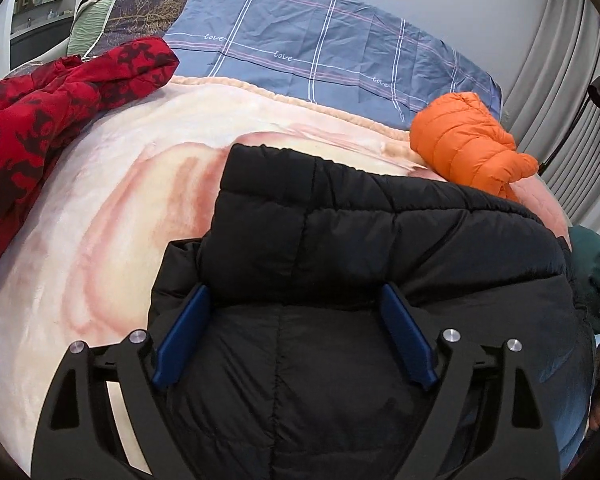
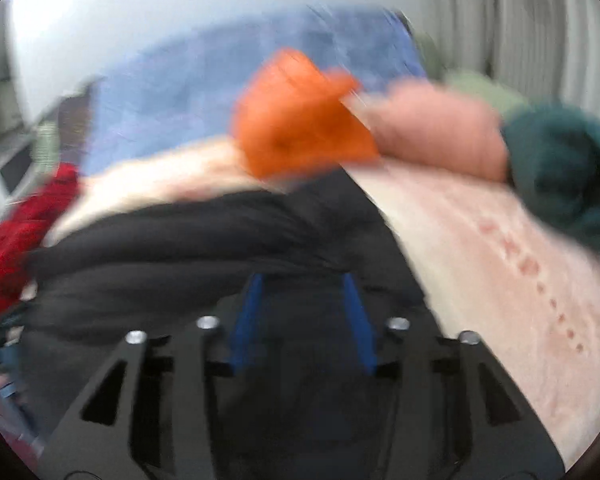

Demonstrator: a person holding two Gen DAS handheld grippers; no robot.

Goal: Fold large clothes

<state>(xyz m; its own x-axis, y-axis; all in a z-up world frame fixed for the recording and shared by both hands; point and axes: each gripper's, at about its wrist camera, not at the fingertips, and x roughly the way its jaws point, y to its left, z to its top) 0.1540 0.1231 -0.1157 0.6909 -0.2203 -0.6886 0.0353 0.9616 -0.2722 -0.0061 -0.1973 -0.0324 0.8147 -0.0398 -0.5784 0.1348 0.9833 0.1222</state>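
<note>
1. Left gripper (image 1: 296, 300) sits right over the black puffer jacket (image 1: 380, 240), fingers spread wide, nothing pinched, probably lining up a fold.
2. Right gripper (image 2: 304, 280) is over the jacket too, half apart; too blurry to tell if it grips.
3. Beyond the jacket, the orange jacket (image 1: 464, 140) waits its turn.

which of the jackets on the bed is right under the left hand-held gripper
The black jacket. It lies under the left hand-held gripper; the red one lies far left and the orange one at the back right.
</note>
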